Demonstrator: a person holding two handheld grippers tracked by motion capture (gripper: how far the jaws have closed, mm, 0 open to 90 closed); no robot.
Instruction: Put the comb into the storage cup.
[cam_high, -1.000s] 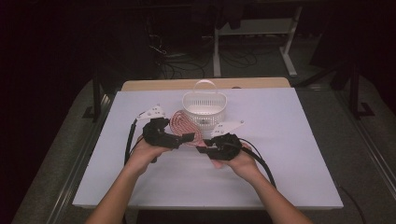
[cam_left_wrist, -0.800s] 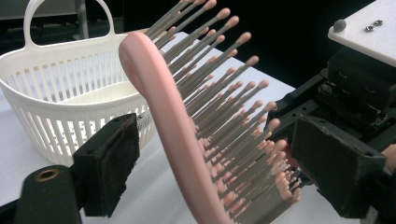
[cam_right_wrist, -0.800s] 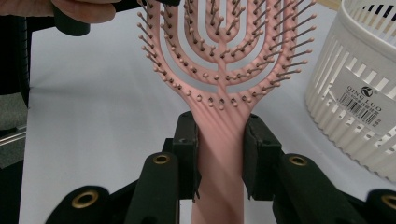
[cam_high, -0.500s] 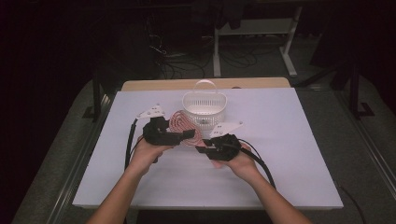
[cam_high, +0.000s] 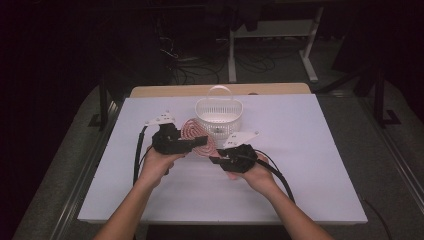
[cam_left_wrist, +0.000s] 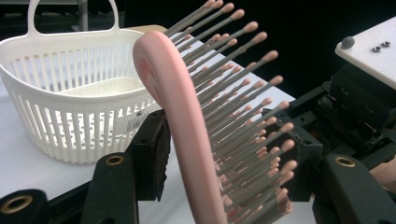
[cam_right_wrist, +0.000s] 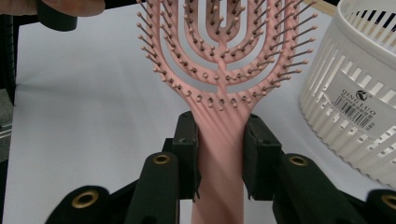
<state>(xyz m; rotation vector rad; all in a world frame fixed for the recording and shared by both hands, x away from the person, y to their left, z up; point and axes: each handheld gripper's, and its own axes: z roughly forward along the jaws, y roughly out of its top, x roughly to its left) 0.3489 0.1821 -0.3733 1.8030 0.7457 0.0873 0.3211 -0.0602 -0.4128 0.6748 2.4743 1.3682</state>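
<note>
With the right gripper clamping the pink hairbrush by its handle near the counter's far edge, the left gripper, whose jaws have just been closing onto its springy bristles, could slip and drop it short of the white basket.

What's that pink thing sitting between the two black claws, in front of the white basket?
A pink hairbrush. The high view shows it spanning from the left claw to the right claw; the right gripper view shows its handle clamped.
</note>
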